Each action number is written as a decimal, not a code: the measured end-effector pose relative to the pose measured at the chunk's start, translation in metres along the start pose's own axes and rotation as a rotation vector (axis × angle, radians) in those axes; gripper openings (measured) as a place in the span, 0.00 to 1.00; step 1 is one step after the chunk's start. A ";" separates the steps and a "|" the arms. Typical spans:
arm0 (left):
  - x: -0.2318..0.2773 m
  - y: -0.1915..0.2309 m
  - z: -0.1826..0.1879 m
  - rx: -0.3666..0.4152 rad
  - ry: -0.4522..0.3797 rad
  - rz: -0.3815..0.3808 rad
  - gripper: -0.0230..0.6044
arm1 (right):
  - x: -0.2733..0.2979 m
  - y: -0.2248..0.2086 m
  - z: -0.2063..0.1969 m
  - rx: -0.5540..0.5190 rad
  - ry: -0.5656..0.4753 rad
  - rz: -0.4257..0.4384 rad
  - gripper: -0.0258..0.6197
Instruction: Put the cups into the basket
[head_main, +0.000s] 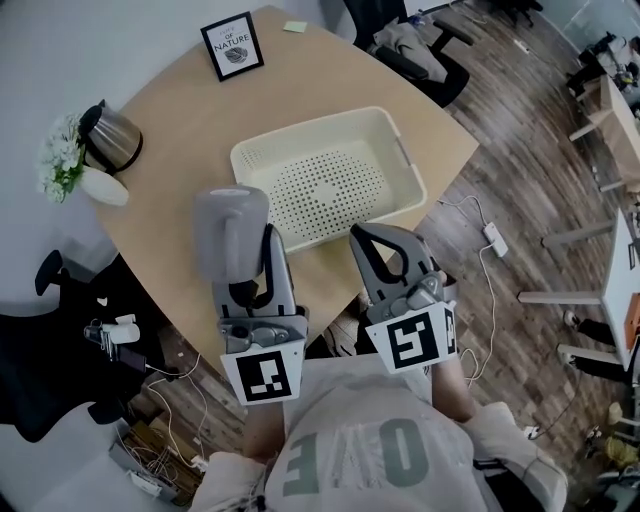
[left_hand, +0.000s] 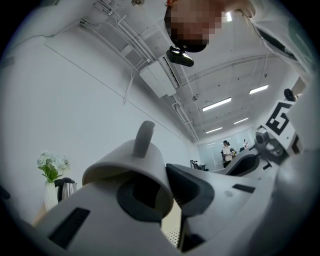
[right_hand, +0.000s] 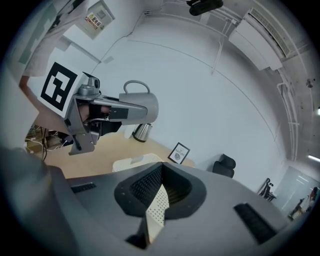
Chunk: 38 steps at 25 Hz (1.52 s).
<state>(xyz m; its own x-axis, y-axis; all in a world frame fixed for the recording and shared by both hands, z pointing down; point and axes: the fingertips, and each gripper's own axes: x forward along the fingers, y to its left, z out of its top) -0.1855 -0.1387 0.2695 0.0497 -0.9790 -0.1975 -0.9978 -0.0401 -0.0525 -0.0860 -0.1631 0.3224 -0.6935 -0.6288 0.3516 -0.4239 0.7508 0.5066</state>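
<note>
A grey cup (head_main: 230, 222) with a handle hangs in the air above the table's near edge, with my left gripper (head_main: 246, 252) shut on its wall. The left gripper view shows that cup (left_hand: 127, 162) tilted with its handle upward, one jaw inside the rim and one outside. The cream perforated basket (head_main: 262, 157) lies empty on the round wooden table (head_main: 190, 110), just beyond both grippers. My right gripper (head_main: 385, 250) is raised beside the left one, shut and holding nothing. In the right gripper view the basket (right_hand: 131, 161) lies beyond the jaws and the cup (right_hand: 139, 107) is at the left.
At the table's left stand a steel kettle (head_main: 112, 136) and a white vase of flowers (head_main: 72, 172). A framed sign (head_main: 232, 45) and a sticky note (head_main: 294, 27) are at the far edge. Office chairs (head_main: 420, 50) and floor cables (head_main: 490, 235) surround the table.
</note>
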 end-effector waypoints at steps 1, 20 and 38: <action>0.004 0.000 0.001 0.000 -0.003 0.015 0.10 | 0.002 -0.004 -0.002 -0.003 -0.003 0.008 0.04; 0.081 -0.050 0.001 0.180 0.079 0.034 0.10 | 0.020 -0.080 -0.022 -0.001 -0.126 0.077 0.04; 0.127 -0.074 -0.138 0.657 0.732 -0.466 0.10 | 0.027 -0.119 -0.042 0.092 -0.128 0.026 0.04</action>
<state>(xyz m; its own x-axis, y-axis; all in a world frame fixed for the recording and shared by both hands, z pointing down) -0.1109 -0.2873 0.3832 0.1620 -0.7853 0.5975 -0.6586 -0.5370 -0.5272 -0.0295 -0.2774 0.3046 -0.7714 -0.5821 0.2572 -0.4520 0.7856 0.4225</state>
